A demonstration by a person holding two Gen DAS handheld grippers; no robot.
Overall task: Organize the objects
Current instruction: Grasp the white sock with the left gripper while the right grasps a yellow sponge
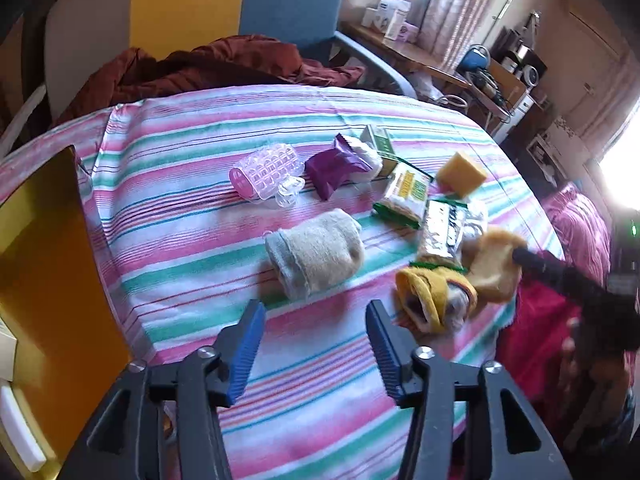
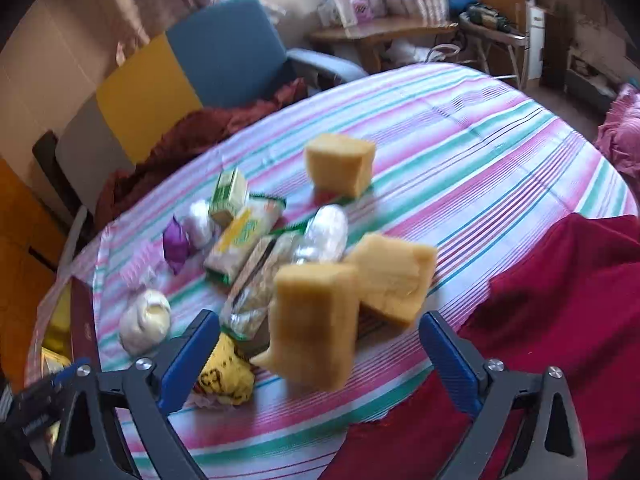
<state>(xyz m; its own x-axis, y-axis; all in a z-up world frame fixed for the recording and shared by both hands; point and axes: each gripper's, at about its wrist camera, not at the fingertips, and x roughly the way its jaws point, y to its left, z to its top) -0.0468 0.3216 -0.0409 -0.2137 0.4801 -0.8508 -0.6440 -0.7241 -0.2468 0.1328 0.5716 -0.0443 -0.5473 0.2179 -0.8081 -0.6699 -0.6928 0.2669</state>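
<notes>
Loose objects lie on a striped tablecloth (image 1: 192,168). A rolled beige sock (image 1: 316,254) lies just ahead of my open, empty left gripper (image 1: 316,316). Beyond it lie a pink plastic roller (image 1: 266,170), a purple packet (image 1: 334,162), a green box (image 1: 378,140), snack packets (image 1: 406,194) and a yellow sponge (image 1: 460,172). A yellow sock (image 1: 436,300) lies to the right. My right gripper (image 2: 320,326) is open; a yellow sponge (image 2: 316,320) stands between its fingers, untouched, with another sponge (image 2: 394,282) behind and a third (image 2: 340,164) farther back.
A yellow box (image 1: 48,280) stands at the table's left edge. A red cloth (image 2: 540,320) covers the table's near right. A chair with a dark red blanket (image 1: 208,68) stands behind the table. A cluttered side table (image 2: 380,28) stands by the window.
</notes>
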